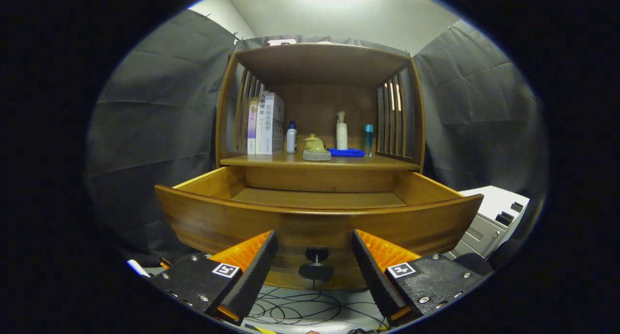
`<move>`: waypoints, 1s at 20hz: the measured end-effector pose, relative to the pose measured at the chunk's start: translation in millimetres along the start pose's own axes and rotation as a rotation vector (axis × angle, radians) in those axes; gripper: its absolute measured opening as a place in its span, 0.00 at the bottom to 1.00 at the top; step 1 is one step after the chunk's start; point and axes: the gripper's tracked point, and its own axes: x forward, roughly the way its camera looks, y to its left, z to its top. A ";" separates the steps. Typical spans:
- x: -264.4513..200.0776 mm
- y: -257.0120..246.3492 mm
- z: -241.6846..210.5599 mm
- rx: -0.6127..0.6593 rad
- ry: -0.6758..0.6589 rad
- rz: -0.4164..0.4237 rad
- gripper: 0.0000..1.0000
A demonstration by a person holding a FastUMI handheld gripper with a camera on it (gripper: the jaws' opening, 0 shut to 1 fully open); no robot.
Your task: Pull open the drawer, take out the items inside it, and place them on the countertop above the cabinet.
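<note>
Claw (315, 249) spread wide, fingers either side of knob (316, 265); drawer (317, 218) pulled open.

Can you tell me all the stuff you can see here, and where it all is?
drawer: one, brown wood, pulled open below the countertop; the part of its floor that shows is bare
knob: one, black, on the drawer front, between the fingers
countertop: one, brown wood, above the drawer
books: a few, white and purple, upright at the countertop's left
small bottle: one, white with blue cap, beside the books
teapot: one, pale yellow, middle
pump bottle: one, white, behind the cloth
cloth: one, blue, lying flat
tube: one, teal, right
cables: several, black, on the floor
gripper: one, open, fingers either side of the knob, not touching
</note>
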 end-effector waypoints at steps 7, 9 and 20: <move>11.4 3.7 -10.9 0.041 0.024 -0.021 0.95; 12.7 3.6 -10.5 0.038 0.022 -0.020 0.94; 29.9 -3.5 -7.4 0.040 0.032 0.015 0.95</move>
